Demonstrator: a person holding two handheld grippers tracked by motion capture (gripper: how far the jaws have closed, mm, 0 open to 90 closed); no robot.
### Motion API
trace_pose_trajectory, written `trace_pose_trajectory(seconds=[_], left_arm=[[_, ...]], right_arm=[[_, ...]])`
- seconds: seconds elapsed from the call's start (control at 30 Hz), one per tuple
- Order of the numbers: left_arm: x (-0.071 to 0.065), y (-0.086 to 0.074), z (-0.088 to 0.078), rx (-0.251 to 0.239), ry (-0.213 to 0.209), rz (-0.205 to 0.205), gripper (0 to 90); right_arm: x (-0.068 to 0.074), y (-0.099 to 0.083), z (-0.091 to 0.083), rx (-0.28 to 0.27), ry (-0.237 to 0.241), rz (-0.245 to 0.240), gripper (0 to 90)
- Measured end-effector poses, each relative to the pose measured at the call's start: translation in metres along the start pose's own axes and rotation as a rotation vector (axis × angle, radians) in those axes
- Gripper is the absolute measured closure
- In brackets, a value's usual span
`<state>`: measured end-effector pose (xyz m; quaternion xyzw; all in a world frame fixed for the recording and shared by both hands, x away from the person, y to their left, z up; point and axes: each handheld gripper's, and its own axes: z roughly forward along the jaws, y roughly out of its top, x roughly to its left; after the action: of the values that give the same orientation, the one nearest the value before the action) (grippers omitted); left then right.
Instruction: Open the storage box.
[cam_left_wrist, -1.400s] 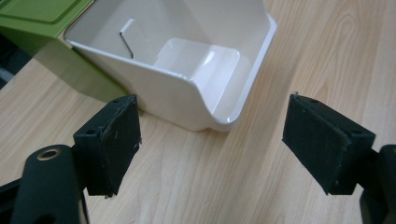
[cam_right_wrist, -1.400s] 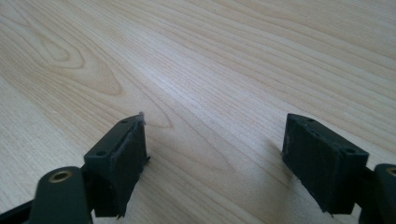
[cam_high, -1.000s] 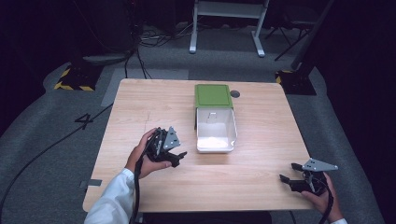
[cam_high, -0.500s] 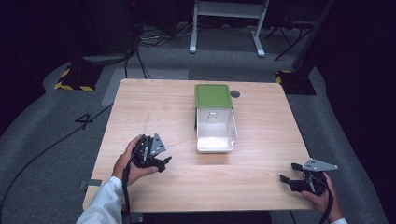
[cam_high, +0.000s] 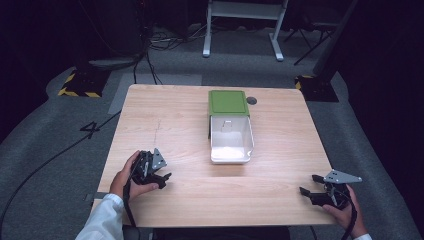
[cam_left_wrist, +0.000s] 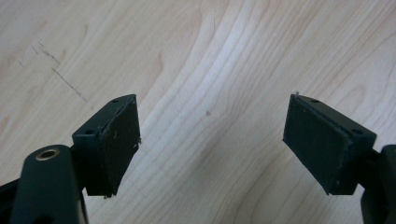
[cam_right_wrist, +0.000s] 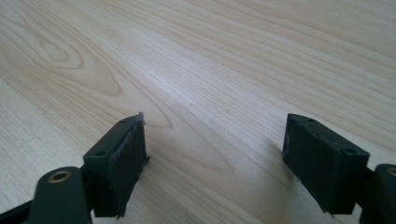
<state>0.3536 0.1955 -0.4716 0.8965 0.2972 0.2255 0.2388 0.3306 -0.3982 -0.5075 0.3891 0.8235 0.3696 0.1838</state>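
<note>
A white open box (cam_high: 231, 142) with a green lid (cam_high: 228, 102) hinged back behind it stands at the middle of the wooden table (cam_high: 175, 125); its inside looks empty. My left gripper (cam_high: 162, 179) lies low over the table's front left, well left of the box, held by a hand with a white sleeve. Its jaws stand wide open over bare wood, as the left gripper view (cam_left_wrist: 212, 149) confirms. My right gripper (cam_high: 306, 186) rests at the front right corner, jaws wide open with nothing between them (cam_right_wrist: 215, 161).
Cables (cam_high: 60, 150) trail across the grey floor left of the table. A round dark hole (cam_high: 251, 100) sits in the tabletop right of the lid. White frame legs (cam_high: 240, 25) stand beyond the far edge.
My left gripper has moved left and toward the front edge, away from the box, and sunk closer to the tabletop. The right gripper has kept still.
</note>
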Motion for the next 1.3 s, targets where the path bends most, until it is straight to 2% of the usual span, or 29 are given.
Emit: trace_pose_trajectory(seconds=[0.1, 0.33, 0.43, 0.57, 0.63, 0.73, 0.8, 0.87, 0.9, 0.93, 1.1, 1.3], left_arm=[[0.002, -0.007, 0.001, 0.003, -0.004, -0.018, 19.1], [0.013, -0.027, -0.001, -0.037, -0.033, -0.139, 18.8], [0.016, -0.034, 0.000, -0.036, -0.035, -0.182, 18.9], [0.016, -0.043, 0.003, -0.019, -0.027, -0.197, 18.9], [0.017, -0.048, 0.002, -0.038, -0.039, -0.222, 18.7], [0.018, -0.053, 0.001, -0.051, -0.033, -0.225, 18.6], [0.019, -0.059, 0.000, -0.069, -0.049, -0.253, 18.5], [0.020, -0.065, 0.001, -0.089, -0.079, -0.328, 17.7], [0.020, -0.068, 0.001, -0.103, -0.081, -0.339, 17.7], [0.020, -0.071, 0.001, -0.121, -0.078, -0.339, 16.9], [0.020, -0.075, -0.002, -0.119, -0.067, -0.357, 16.7], [0.020, -0.075, -0.001, -0.114, -0.060, -0.354, 15.7]], right_arm=[[0.000, 0.000, 0.000, -0.001, -0.002, 0.000, 21.6], [0.000, 0.000, 0.000, 0.000, 0.000, 0.000, 21.6], [0.000, 0.000, 0.000, 0.000, 0.000, 0.001, 21.6], [0.000, 0.000, 0.000, 0.000, 0.000, 0.001, 21.8], [0.000, 0.000, 0.000, 0.000, 0.001, 0.001, 21.9], [0.000, 0.000, 0.000, 0.000, 0.002, 0.001, 21.9], [0.000, 0.000, 0.000, 0.000, 0.002, 0.001, 21.9], [0.000, 0.000, 0.000, -0.002, 0.000, -0.002, 21.9], [0.000, 0.000, 0.000, -0.002, 0.000, -0.002, 21.9], [0.000, 0.000, 0.000, -0.002, -0.001, -0.003, 21.9], [0.001, 0.000, 0.000, -0.003, -0.002, -0.005, 21.9], [0.000, 0.000, 0.000, -0.002, 0.000, -0.003, 21.9]])
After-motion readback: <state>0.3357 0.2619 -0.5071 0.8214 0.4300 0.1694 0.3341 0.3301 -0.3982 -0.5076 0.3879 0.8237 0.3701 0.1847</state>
